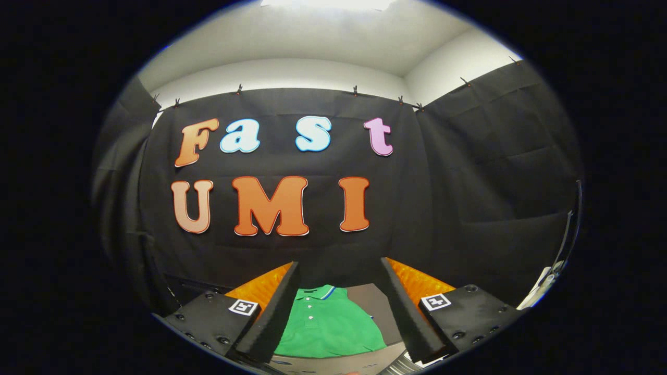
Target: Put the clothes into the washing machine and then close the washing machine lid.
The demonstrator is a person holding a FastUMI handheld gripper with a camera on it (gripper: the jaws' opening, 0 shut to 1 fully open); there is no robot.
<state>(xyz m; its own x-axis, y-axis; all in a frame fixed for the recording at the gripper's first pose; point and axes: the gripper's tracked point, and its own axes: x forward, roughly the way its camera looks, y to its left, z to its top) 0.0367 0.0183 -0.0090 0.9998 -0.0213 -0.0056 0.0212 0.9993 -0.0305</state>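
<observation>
A green polo shirt (325,325) with a buttoned collar lies flat on a grey surface (372,302), seen below and between my two fingers. My gripper (338,268) is open, held well above the shirt, with nothing between its fingers. The shirt's lower part is hidden behind the left finger (273,317).
An orange surface (422,284) runs behind the fingers on both sides, at the foot of the black cloth wall (292,245). A pale object (544,284) and a thin dark post stand at the far right.
</observation>
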